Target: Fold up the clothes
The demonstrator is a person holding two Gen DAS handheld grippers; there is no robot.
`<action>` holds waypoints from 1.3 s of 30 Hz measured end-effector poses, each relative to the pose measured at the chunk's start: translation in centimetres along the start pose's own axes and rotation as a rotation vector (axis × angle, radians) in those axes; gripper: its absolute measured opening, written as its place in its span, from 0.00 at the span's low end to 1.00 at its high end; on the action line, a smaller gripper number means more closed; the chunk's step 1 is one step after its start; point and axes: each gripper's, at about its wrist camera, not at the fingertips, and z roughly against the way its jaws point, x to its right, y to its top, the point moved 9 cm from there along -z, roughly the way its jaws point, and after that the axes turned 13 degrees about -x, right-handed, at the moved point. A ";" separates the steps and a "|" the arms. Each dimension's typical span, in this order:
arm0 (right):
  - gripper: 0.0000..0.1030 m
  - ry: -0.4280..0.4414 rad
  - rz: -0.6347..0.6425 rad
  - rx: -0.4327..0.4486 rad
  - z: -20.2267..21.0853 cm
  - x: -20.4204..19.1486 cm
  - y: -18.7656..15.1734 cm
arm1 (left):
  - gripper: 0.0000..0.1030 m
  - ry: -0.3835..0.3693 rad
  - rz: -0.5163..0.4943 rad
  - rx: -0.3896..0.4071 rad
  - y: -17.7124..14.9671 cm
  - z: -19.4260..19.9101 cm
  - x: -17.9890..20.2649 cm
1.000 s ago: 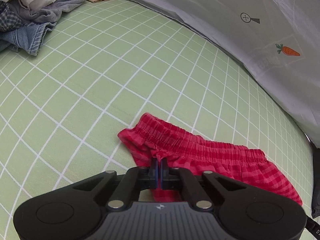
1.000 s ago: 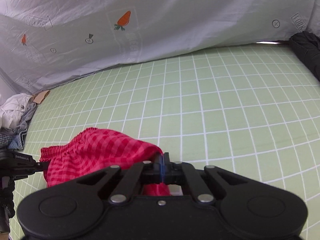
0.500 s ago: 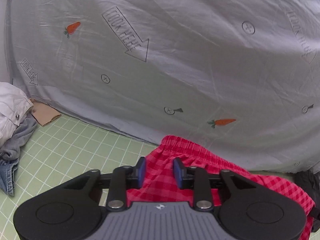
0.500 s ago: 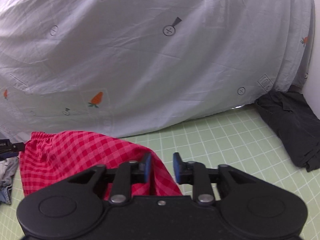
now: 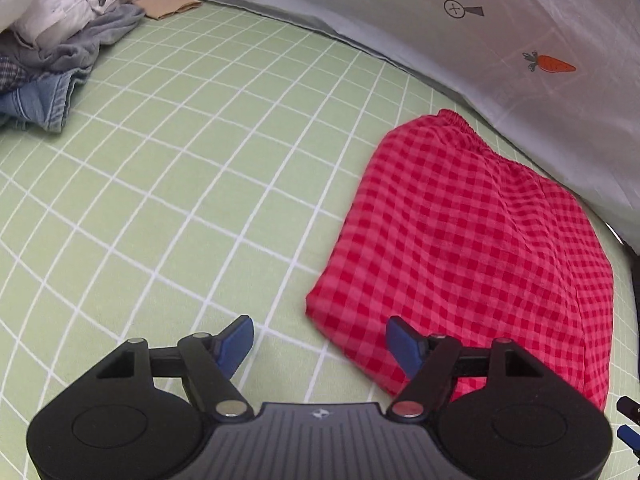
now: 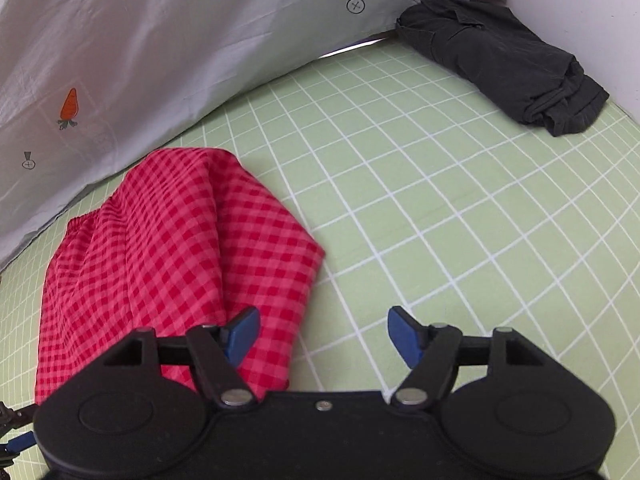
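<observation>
Both tools are angled steeply down at the green gridded table (image 5: 168, 168). The left tool (image 5: 320, 340) has its jaws spreading apart right now, and nothing is pinched between them; its blue pads (image 5: 236, 342) sit over bare grid, with the other pad just at the edge of the red checked shorts (image 5: 472, 248). The right tool (image 6: 324, 334) is the same deal: jaws opening, nothing gripped, just grid in the gap, with its left pad over the edge of the shorts.

No bins or baskets, just piles on the table: a heap of clothes (image 5: 52, 52) (white, grey, denim) at the far left, and a dark folded garment (image 6: 508, 60) in the far right corner.

The shorts lie loose on the table, folded over once into a rough rectangle, elastic waistband (image 5: 468, 130) toward the grey printed sheet (image 5: 440, 20) at the back. A bit puffy, with 1 soft crease down the middle.
</observation>
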 end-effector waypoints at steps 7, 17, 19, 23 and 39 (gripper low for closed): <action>0.69 -0.001 0.041 0.013 0.2 -0.9 0.2 | 0.63 0.012 -0.083 0.050 0.6 -0.7 2.3; 0.67 -0.040 0.047 0.023 1.0 -0.3 -1.0 | 0.01 0.111 -0.011 0.126 1.3 2.1 -1.6; 0.67 -0.042 0.052 0.027 1.1 -0.3 -1.0 | 0.02 0.155 0.045 0.173 1.7 3.7 -3.6; 0.69 -0.038 0.099 0.043 0.9 -1.2 -1.2 | 0.12 0.331 0.178 0.224 2.4 5.9 -9.0; 0.66 0.084 0.332 -0.123 -2.3 -8.6 -5.2 | 0.76 0.293 0.000 -0.010 -2.4 1.9 -3.8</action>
